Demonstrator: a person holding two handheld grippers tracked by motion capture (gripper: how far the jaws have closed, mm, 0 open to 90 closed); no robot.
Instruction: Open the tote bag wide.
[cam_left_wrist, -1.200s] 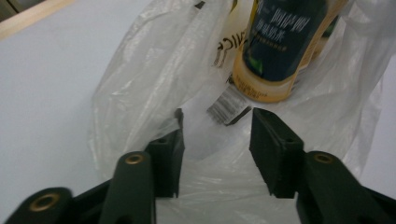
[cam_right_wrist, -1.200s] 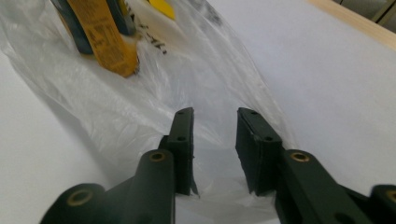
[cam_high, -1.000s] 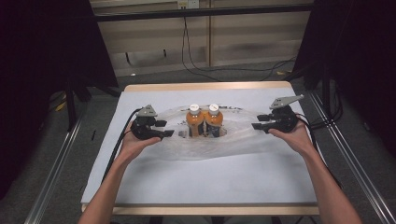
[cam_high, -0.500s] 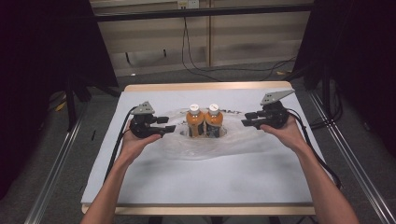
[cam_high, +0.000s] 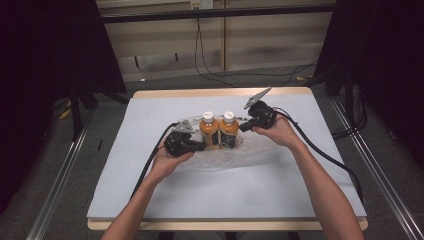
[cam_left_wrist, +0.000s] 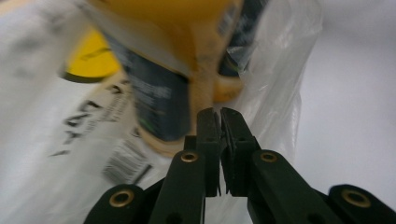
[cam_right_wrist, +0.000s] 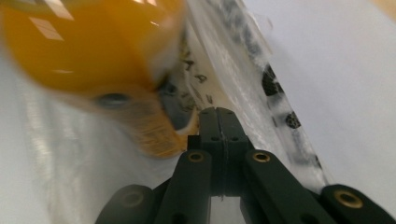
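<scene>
1. Two orange-filled bottles (cam_high: 219, 131) stood upright, side by side and touching, on a clear plastic bag (cam_high: 235, 155) spread near the middle of the worktop (cam_high: 150, 110).
2. The left gripper (cam_high: 196, 146) lay just left of the bottles, low by the bag. In the left gripper view its jaws stood nearly together, a thin gap between the tips, and appeared to pinch bag film (cam_left_wrist: 280, 70); the film inside the gap could not be confirmed.
3. The right gripper (cam_high: 246, 128) lay just right of the bottles. In the right gripper view its jaws were pressed fully together, the bag's printed edge (cam_right_wrist: 261, 74) running beside them; whether any film was caught between them could not be told.
4. Judged step: taking hold of the bag on both sides of the bottles, to draw it up around them.
5. Judged next move: both pinches need checking, then an even lift on both sides so neither bottle tips.
6. Limits of inspection: both gripper views were blurred at close range, bottle labels unreadable; the bag's opening and outline were hard to trace against the pale worktop; the bottle bases were masked by film and grippers.
</scene>
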